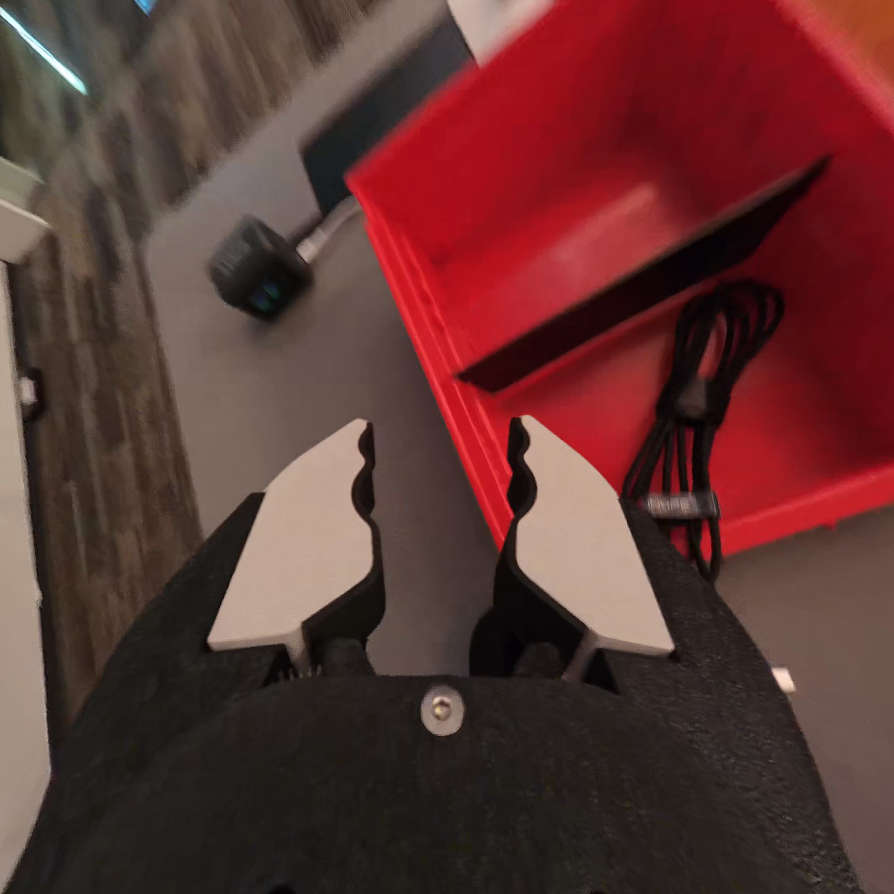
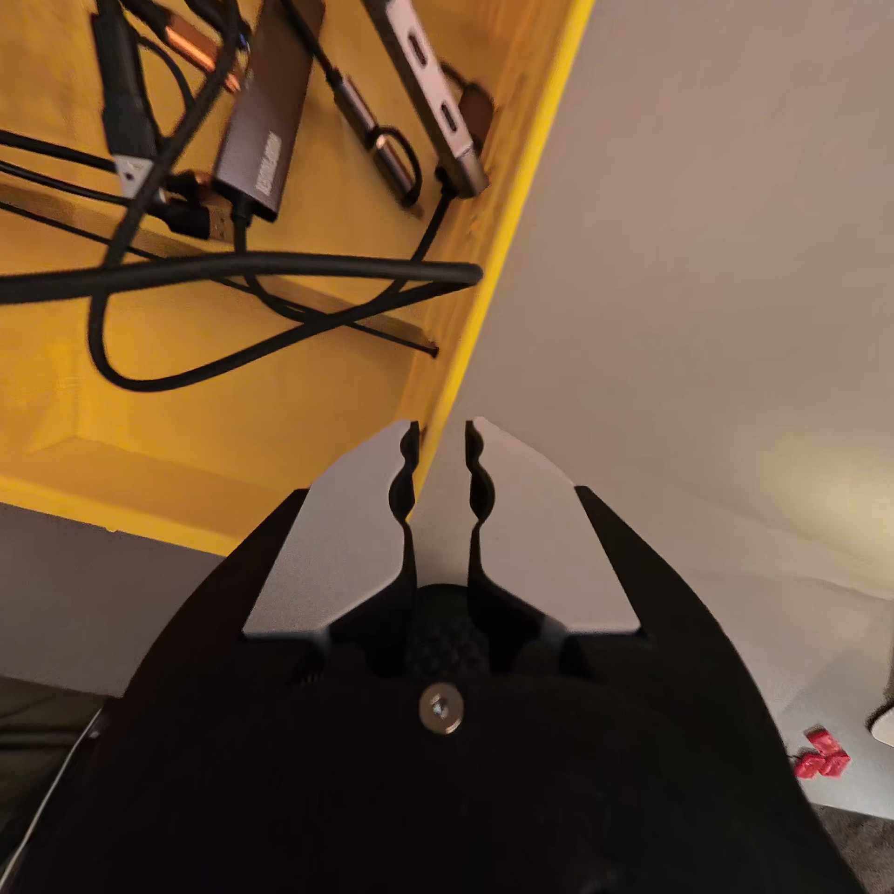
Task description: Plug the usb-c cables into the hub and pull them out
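Left gripper (image 1: 440, 438): the jaws are held apart with nothing between them; it is poised above the grey table (image 1: 290, 411), just beside the wall of the red bin (image 1: 629, 145).
Right gripper (image 2: 439, 435): the jaws are set a little apart and nothing is gripped; it is aimed at the rim of the yellow bin (image 2: 522, 184).
Coiled cable (image 1: 696, 416): a black bundle, tied at its middle, is seen lying in the red bin's near compartment, untouched.
Hubs: a slim grey hub (image 2: 430, 92) is seen against the yellow bin's right wall, its two visible side ports empty; a darker hub (image 2: 266, 140) lies to its left.
Loose cables (image 2: 232, 275): several black leads and plugs are tangled across the yellow bin, which is split by a divider.
Done: no USB-C plug is seen seated in the slim hub's side ports.
Left: judged to be nearly all; a cable has yet to be picked up, plugged in and pulled out.
Sharpness: both views are smeared, so small plugs cannot be told apart.
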`<state>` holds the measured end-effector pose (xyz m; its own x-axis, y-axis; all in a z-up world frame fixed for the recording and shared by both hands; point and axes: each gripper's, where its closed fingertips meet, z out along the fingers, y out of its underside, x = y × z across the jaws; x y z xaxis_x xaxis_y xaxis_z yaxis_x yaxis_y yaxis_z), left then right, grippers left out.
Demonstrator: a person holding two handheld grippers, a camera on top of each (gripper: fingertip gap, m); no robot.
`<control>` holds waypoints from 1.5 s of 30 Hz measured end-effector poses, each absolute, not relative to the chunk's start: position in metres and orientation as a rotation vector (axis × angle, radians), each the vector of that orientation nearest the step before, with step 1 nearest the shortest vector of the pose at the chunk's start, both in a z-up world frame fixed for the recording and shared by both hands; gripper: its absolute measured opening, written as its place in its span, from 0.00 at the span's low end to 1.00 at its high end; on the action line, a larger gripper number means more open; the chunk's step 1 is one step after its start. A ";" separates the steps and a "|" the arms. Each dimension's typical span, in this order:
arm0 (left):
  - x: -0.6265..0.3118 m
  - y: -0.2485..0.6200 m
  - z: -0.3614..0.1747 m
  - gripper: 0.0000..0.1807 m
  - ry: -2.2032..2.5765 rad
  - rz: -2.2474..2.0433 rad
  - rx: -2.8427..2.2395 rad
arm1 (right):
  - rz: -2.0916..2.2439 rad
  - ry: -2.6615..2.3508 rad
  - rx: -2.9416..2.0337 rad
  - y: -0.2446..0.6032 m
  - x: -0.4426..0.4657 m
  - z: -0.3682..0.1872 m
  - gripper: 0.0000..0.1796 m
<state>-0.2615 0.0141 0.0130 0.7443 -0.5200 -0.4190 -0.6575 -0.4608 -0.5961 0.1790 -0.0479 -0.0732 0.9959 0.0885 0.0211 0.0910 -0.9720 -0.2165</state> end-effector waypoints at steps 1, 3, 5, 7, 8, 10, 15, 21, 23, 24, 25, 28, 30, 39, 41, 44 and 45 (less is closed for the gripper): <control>-0.257 0.022 0.034 0.30 0.852 0.251 -2.076 | -0.053 -0.124 -2.866 -0.048 0.181 -0.060 0.11; -0.247 0.037 0.080 0.30 0.770 0.309 -1.880 | -0.111 -0.105 -2.728 -0.047 0.183 -0.027 0.11; -0.239 0.045 0.120 0.28 0.687 0.324 -1.719 | -0.118 -0.128 -2.563 -0.047 0.175 0.009 0.11; -0.234 0.050 0.145 0.30 0.626 0.311 -1.638 | -0.141 -0.165 -2.357 -0.047 0.164 0.049 0.11; -0.234 0.052 0.153 0.30 0.595 0.295 -1.618 | -0.158 -0.200 -2.227 -0.046 0.156 0.072 0.11; -0.233 0.058 0.159 0.31 0.552 0.223 -1.600 | -0.147 -0.287 -1.955 -0.049 0.131 0.114 0.14; -0.242 0.074 0.143 0.31 0.505 0.098 -1.582 | 0.102 -0.517 -1.576 -0.068 0.042 0.127 0.29; -0.260 0.085 0.135 0.32 0.486 0.120 -1.591 | 0.508 -0.572 -1.922 -0.044 -0.056 0.050 0.26; -0.262 0.085 0.136 0.33 0.485 0.107 -1.590 | 0.456 -0.603 -2.090 -0.033 -0.069 0.023 0.24; -0.263 0.085 0.137 0.33 0.483 0.106 -1.587 | 0.422 -0.624 -2.163 -0.029 -0.073 0.011 0.22; -0.264 0.084 0.137 0.33 0.484 0.101 -1.587 | 0.381 -0.631 -2.239 -0.025 -0.073 0.000 0.22; -0.261 0.081 0.136 0.33 0.509 0.064 -1.595 | 0.303 -0.559 -2.427 -0.017 -0.068 -0.018 0.23; -0.257 0.078 0.138 0.33 0.525 0.034 -1.588 | 0.312 -0.475 -2.503 -0.011 -0.064 -0.020 0.22; -0.245 0.071 0.138 0.32 0.588 -0.044 -1.578 | 0.469 -0.182 -2.793 -0.002 -0.079 -0.048 0.18; -0.246 0.071 0.138 0.32 0.591 -0.063 -1.583 | 0.350 -0.227 -2.845 -0.003 -0.076 -0.058 0.17; -0.250 0.071 0.140 0.32 0.580 -0.089 -1.586 | 0.249 -0.253 -2.892 -0.005 -0.076 -0.070 0.16; -0.252 0.070 0.141 0.32 0.576 -0.096 -1.585 | 0.258 -0.238 -2.897 -0.006 -0.079 -0.073 0.15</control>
